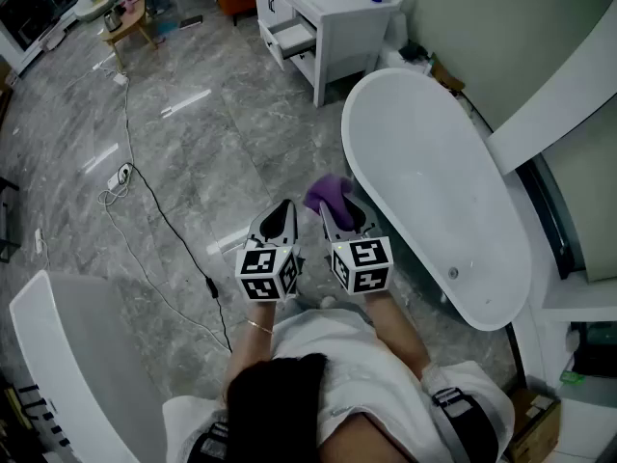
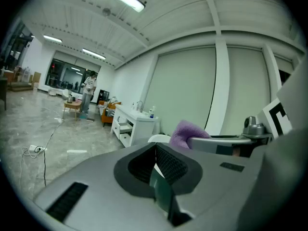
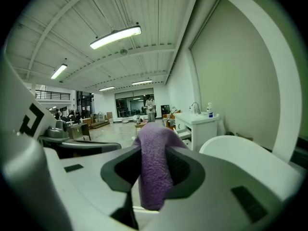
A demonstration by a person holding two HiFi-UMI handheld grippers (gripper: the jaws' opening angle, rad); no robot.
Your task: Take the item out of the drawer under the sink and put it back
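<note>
Pinches a purple cloth (image 1: 328, 192) in the right tool (image 1: 331, 212) near the bathtub (image 1: 436, 196) edge; holds the left tool (image 1: 286, 208) pressed together, empty, just beside.

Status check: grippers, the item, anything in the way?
Right gripper shut on purple cloth. Left gripper shut, empty. Drawer open, far ahead; bathtub alongside.

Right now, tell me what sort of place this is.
Probably a bathroom showroom set up in a big open hall: a freestanding bathtub, a white vanity with an open drawer, and a wide marble floor stretching well beyond them.
</note>
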